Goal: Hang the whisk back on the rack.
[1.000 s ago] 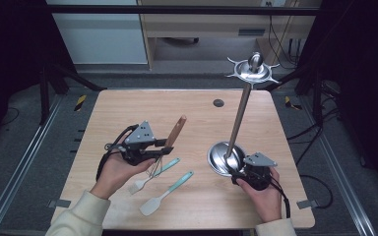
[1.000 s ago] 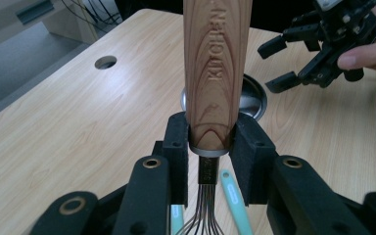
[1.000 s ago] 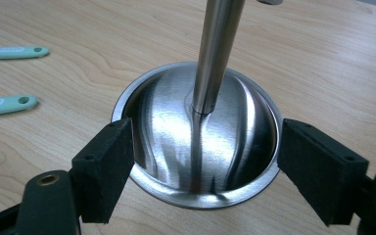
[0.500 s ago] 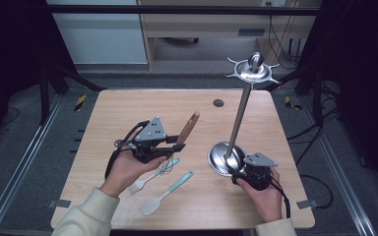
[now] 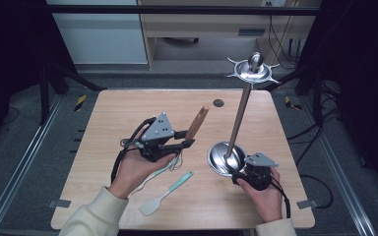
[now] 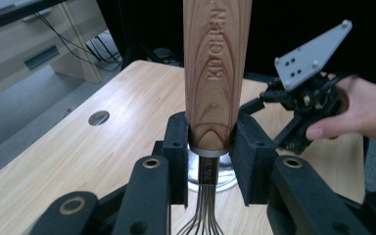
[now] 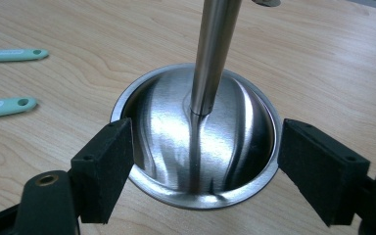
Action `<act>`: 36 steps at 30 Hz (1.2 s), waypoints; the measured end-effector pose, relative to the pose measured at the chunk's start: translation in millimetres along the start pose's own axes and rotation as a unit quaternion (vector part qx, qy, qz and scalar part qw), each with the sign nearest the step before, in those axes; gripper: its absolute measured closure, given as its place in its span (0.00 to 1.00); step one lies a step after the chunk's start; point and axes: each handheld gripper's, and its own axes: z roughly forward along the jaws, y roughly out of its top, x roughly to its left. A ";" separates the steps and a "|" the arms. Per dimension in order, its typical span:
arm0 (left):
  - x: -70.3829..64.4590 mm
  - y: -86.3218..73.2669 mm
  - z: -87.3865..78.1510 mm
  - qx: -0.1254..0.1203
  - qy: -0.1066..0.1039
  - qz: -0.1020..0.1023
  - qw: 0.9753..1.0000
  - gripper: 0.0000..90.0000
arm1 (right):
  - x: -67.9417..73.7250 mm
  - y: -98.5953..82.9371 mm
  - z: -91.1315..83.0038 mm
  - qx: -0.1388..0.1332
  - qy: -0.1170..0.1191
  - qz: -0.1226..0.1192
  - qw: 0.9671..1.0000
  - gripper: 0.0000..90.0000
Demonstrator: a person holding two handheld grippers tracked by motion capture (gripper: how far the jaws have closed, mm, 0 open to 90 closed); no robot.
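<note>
Lifted off the desk (image 5: 128, 105) since a second ago, the whisk (image 5: 197, 122) in my clenched left gripper (image 5: 187, 143) stands handle-up, left of the stand (image 5: 225, 159) my right gripper (image 5: 236, 169) straddles, unclamped.

We read "KITCHEN", embossed lengthwise, on the tapered light-wood whisk handle (image 6: 216, 73) clamped between the left gripper's (image 6: 210, 147) jaws; just below, small stamped characters on its steel collar (image 6: 208, 174) are too blurred to read.
</note>
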 end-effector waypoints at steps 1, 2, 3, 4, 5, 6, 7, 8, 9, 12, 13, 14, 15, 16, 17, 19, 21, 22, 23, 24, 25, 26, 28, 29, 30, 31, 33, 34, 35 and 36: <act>-0.5 1.7 -0.1 -0.003 0.001 -0.001 1.000 0.78 | 0.0 0.0 0.0 0.000 0.000 0.000 1.000 0.24; -0.9 3.7 0.1 -0.005 -0.001 -0.001 1.000 0.78 | 0.0 0.0 0.2 0.000 0.000 0.000 1.000 0.24; -1.3 5.6 -0.2 -0.007 0.000 -0.001 1.000 0.78 | 0.0 0.0 0.2 0.000 0.000 0.000 1.000 0.24; -1.9 7.4 -0.2 -0.010 0.002 -0.002 1.000 0.78 | 0.1 0.0 0.1 0.000 0.000 0.000 1.000 0.24; -2.3 9.4 -0.3 -0.011 0.001 -0.002 1.000 0.78 | 0.0 0.0 0.1 0.000 0.000 0.000 1.000 0.24; -3.1 11.6 -0.2 -0.015 0.006 -0.003 1.000 0.77 | 0.0 0.0 0.1 -0.001 0.000 0.000 1.000 0.24; -3.4 12.8 -0.2 -0.016 0.006 -0.002 1.000 0.77 | 0.0 0.1 -0.1 0.000 0.001 0.001 1.000 0.24; -3.8 14.5 0.1 -0.016 0.008 0.001 1.000 0.77 | 0.0 0.1 -0.2 -0.001 0.001 0.001 1.000 0.24; -4.3 15.6 0.4 -0.017 0.013 0.001 1.000 0.77 | 0.0 0.1 -0.2 -0.001 0.001 0.001 1.000 0.24; -3.3 19.7 1.7 -0.023 0.014 -0.004 1.000 0.78 | -0.1 0.1 -0.3 -0.002 0.001 0.001 1.000 0.24; -3.0 21.6 2.2 -0.025 0.015 -0.004 1.000 0.78 | -0.1 0.1 -0.3 -0.002 0.001 0.001 1.000 0.24; -2.6 23.6 2.5 -0.027 0.014 -0.005 1.000 0.77 | -0.1 0.1 -0.2 -0.001 0.001 0.001 1.000 0.24; -2.7 25.6 2.5 -0.030 0.015 -0.007 0.999 0.77 | -0.1 0.1 -0.2 -0.001 0.001 0.002 1.000 0.24; -3.1 27.5 2.6 -0.033 0.015 -0.007 0.999 0.77 | -0.2 0.1 -0.4 -0.002 0.001 0.001 1.000 0.24; -3.7 29.4 2.8 -0.034 0.015 -0.007 0.999 0.77 | -0.2 0.1 -0.4 -0.002 0.001 0.001 1.000 0.24; -5.5 32.8 3.2 -0.038 0.019 -0.007 0.999 0.78 | -0.4 0.1 -0.5 -0.002 0.001 0.002 1.000 0.24; -8.2 36.1 4.2 -0.043 0.021 -0.010 0.999 0.77 | -0.4 0.1 -0.4 -0.002 0.001 0.002 1.000 0.24; -9.1 37.8 4.4 -0.044 0.021 -0.007 0.999 0.77 | -0.3 0.2 -0.5 -0.002 0.001 0.002 1.000 0.24; -10.5 39.3 5.2 -0.046 0.021 -0.008 0.999 0.77 | -0.4 0.2 -0.6 -0.003 0.001 0.001 1.000 0.24; -12.1 40.9 6.1 -0.049 0.023 -0.010 0.998 0.77 | -0.5 0.2 -0.7 -0.003 0.001 0.000 1.000 0.24; -12.5 41.8 6.5 -0.049 0.022 -0.010 0.998 0.77 | -0.5 0.2 -0.9 -0.003 0.001 0.001 1.000 0.24; -13.6 43.0 7.7 -0.051 0.021 -0.012 0.998 0.77 | -0.4 0.3 -1.3 -0.002 0.002 0.003 1.000 0.24; -15.7 45.0 9.7 -0.054 0.024 -0.015 0.998 0.77 | -0.5 0.3 -1.3 -0.002 0.002 0.003 1.000 0.24; -16.6 45.9 10.9 -0.055 0.025 -0.019 0.998 0.78 | -0.5 0.3 -1.3 -0.003 0.002 0.003 1.000 0.24; -17.6 46.8 11.9 -0.056 0.027 -0.021 0.998 0.77 | -0.8 0.3 -1.1 -0.004 0.001 0.002 1.000 0.24; -19.0 47.7 13.4 -0.058 0.029 -0.024 0.998 0.77 | -0.8 0.3 -1.1 -0.004 0.001 0.002 1.000 0.24; -22.8 49.4 15.7 -0.060 0.039 -0.027 0.997 0.78 | -0.6 0.4 -1.2 -0.004 0.001 0.003 1.000 0.24; -25.5 50.3 17.2 -0.060 0.045 -0.024 0.997 0.77 | -0.9 0.4 -1.3 -0.005 0.001 0.002 1.000 0.24; -28.1 51.0 19.0 -0.060 0.049 -0.024 0.997 0.77 | -0.9 0.4 -1.3 -0.005 0.001 0.002 1.000 0.24; -30.4 51.7 21.1 -0.061 0.051 -0.026 0.996 0.77 | -0.8 0.4 -1.5 -0.006 0.001 0.003 1.000 0.24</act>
